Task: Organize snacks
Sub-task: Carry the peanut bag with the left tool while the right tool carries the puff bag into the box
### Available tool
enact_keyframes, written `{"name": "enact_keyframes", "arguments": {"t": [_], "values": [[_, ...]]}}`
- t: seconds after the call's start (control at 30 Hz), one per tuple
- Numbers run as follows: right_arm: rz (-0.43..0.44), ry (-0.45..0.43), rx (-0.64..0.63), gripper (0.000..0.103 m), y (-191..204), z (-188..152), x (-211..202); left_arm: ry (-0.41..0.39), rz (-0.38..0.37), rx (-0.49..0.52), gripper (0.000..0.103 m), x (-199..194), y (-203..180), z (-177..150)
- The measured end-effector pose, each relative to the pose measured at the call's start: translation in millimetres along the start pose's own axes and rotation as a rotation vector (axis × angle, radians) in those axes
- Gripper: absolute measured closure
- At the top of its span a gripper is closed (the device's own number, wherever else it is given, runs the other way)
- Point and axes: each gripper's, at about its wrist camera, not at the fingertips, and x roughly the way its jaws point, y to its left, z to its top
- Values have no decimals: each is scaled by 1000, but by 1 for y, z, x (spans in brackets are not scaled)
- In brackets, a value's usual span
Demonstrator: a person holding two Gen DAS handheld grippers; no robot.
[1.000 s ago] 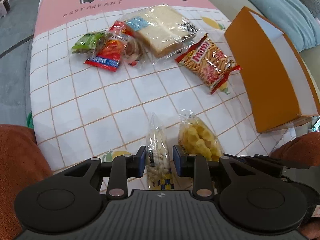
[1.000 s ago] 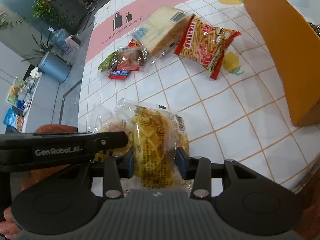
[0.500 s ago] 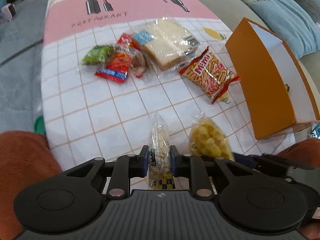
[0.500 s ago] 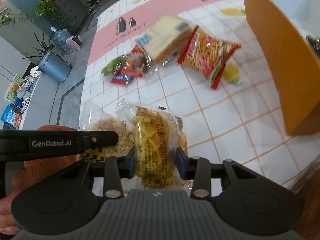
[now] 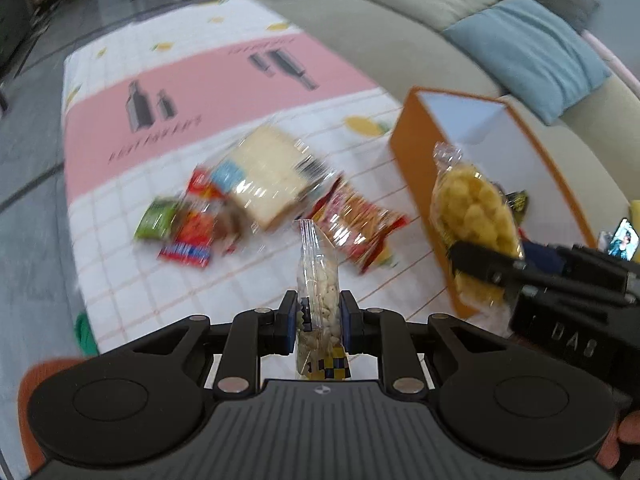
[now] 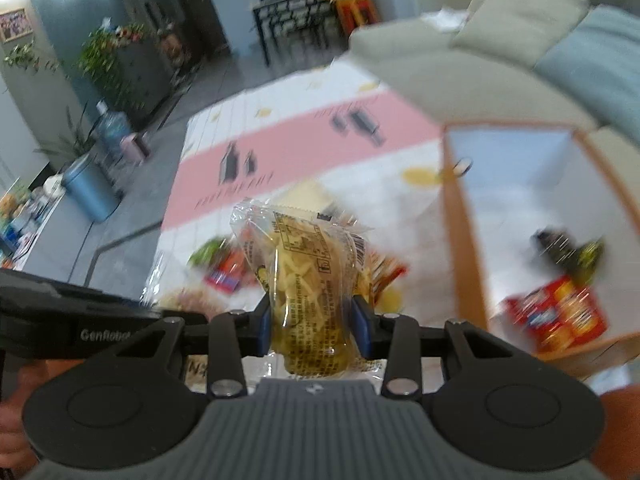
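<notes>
- counter cloth (image 5: pixel 120 280): white with a thin orange grid, a pink band carrying dark bottle shapes, scattered yellow lemons;
- box (image 5: pixel 416 168): orange outside, white inside;
- left tongs (image 5: pixel 316 316): black, blue pads; their clear bag (image 5: pixel 318 292) holds pale pieces above a yellow-and-black check;
- right tongs (image 6: pixel 314 320): black, blue pads; their clear bag (image 6: pixel 308 264) holds yellow pieces under black print;
- cushion (image 5: pixel 524 52): light blue.

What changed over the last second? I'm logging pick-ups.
The left gripper closed on the clear bag of pale puffs and lifted it; the right gripper raised its clear bag of yellow snacks too. Other packets and the orange box stayed.
</notes>
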Motion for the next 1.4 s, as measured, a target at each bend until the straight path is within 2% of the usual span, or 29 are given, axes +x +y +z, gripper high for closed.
{"name": "enact_keyframes", "arguments": {"t": [0.13, 0.33, 0.43, 0.63, 0.8, 1.07, 1.4], "values": [[-72, -63, 15, 65, -24, 15, -15, -36, -24, 63, 80, -4, -28, 19], [-167, -81, 57, 65, -64, 25, -21, -61, -64, 143, 80, -2, -72, 40], [-199, -69, 67, 65, -80, 26, -17, -67, -93, 166, 80, 5, -90, 52], [-225, -29, 125, 65, -106, 24, -1, -74, -198, 185, 80, 18, -120, 73], [-254, 17, 179, 65, -131, 21, 13, -59, -215, 208, 80, 37, -143, 86], [-278, 63, 207, 65, -154, 15, 35, -31, -176, 263, 80, 77, -173, 103], [-276, 196, 249, 64, -168, 16, 68, 83, -111, 253, 79, 125, -167, 106]]}}
